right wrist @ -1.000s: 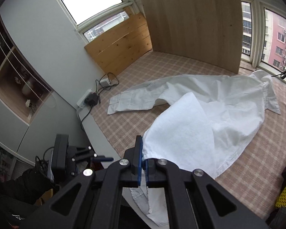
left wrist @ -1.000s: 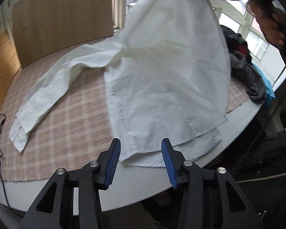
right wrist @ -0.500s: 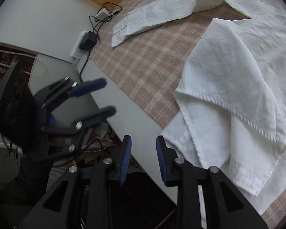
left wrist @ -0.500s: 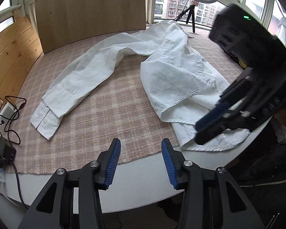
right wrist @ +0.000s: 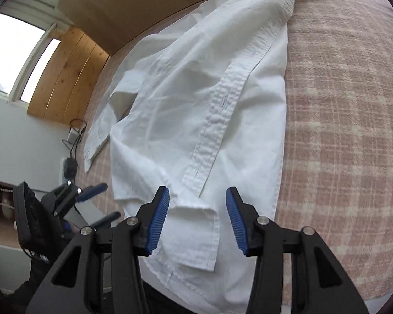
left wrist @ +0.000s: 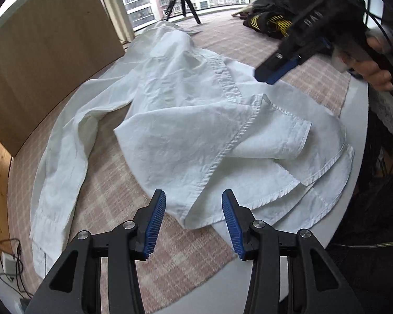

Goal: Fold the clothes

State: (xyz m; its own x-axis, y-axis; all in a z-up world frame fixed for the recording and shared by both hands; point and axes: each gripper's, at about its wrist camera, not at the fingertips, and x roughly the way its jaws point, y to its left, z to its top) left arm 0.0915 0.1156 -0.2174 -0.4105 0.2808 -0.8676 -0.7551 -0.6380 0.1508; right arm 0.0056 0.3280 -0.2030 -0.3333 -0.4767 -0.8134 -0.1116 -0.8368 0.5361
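A white button-up shirt [left wrist: 196,120] lies rumpled on the pink plaid cloth [left wrist: 112,204], its hem hanging over the table's front edge. My left gripper [left wrist: 194,209] stands open just above a folded-over corner of the hem, its pads clear of the fabric. The right gripper [right wrist: 197,209] hovers over the lower hem and button placket [right wrist: 222,104]; its jaws are opening and press on nothing. That right gripper [left wrist: 280,70] also shows in the left wrist view, held in a hand [left wrist: 374,70] above the shirt's right side. One sleeve [left wrist: 63,162] stretches out to the left.
A wooden board [left wrist: 47,52] stands behind the table. A dark pile of clothes [left wrist: 272,18] sits at the far right, a tripod [left wrist: 180,2] by the window. Cables and a power strip [right wrist: 70,167] lie at the left end. The white table edge [left wrist: 249,274] runs along the front.
The right gripper let go of the lifted shirt panel, which dropped onto the table, then came down low over the hem. My left gripper moved in closer to the hem's folded corner.
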